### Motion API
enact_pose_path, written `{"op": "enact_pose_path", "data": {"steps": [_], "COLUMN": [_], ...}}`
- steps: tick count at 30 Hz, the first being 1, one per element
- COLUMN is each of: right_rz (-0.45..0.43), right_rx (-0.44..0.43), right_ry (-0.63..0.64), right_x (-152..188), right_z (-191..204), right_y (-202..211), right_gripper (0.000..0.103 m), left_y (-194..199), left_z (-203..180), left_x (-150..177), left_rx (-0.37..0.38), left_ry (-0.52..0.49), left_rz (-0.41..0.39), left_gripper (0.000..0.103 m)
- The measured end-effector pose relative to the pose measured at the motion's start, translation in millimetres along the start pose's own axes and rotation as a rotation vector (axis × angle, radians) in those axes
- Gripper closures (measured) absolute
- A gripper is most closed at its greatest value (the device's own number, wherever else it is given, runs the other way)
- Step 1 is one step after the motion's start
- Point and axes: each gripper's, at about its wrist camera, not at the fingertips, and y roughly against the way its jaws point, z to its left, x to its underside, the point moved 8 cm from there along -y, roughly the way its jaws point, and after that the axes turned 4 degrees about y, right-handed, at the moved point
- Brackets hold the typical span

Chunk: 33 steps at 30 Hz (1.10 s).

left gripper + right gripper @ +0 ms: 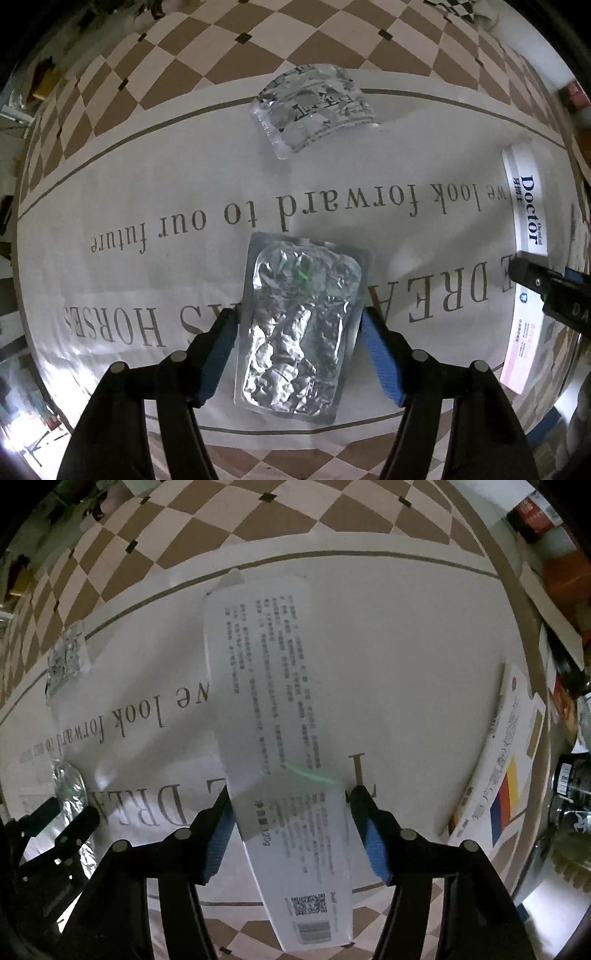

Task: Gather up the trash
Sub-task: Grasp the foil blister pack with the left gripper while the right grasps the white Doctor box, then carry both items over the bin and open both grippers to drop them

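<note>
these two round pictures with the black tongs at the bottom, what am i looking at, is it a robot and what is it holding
No robot here: a person holds a pair of hand-held tongs in each hand, and a fisheye camera on each pair looks down along its fingers, hence the round, bent pictures. Both look down on a tablecloth with printed words and a checkered border.

The left view shows the left tongs straddling an empty foil blister pack. A second, crumpled blister pack lies farther off.

The right view shows the right tongs straddling a long white toothpaste box. A flat printed box lies to its right.

Whether either pair is already squeezing its item, I cannot tell.
</note>
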Motion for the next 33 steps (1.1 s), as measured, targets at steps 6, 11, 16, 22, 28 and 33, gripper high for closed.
{"op": "enact_pose_path", "data": {"steps": [6,11,16,22,28,33], "right_rz": [-0.037,-0.058,-0.094,-0.161,-0.233,-0.299], "right_rx": [0.000,-0.005,-0.019,-0.060,-0.097,-0.135], "right_ry": [0.015,0.030,0.029,0.019,0.024,0.027], "right_x": [9.6,15.3,33.8,63.7,113.3,176.5], "right_z": [-2.7,-8.5,-3.5,10.2,29.0,52.3], "right_y": [-0.4,9.3,19.3,46.0,85.6,122.8], "right_gripper": [0.041,0.054,0.054,0.054,0.054,0.054], "left_y": [1.2,23.8,48.2,90.9,143.0,171.4], "left_z": [13.6,26.8,30.4,35.4,60.0,88.2], "left_x": [14.3,22.4,29.5,51.2,100.8,159.1], "left_rx": [0.000,-0.031,-0.020,0.022,0.059,0.095], "left_ry": [-0.015,-0.017,0.005,0.015,0.034,0.030], "left_rz": [-0.026,-0.063,-0.118,-0.198,-0.301,-0.369], "left_gripper": [0.040,0.040,0.040,0.040,0.040,0.040]}}
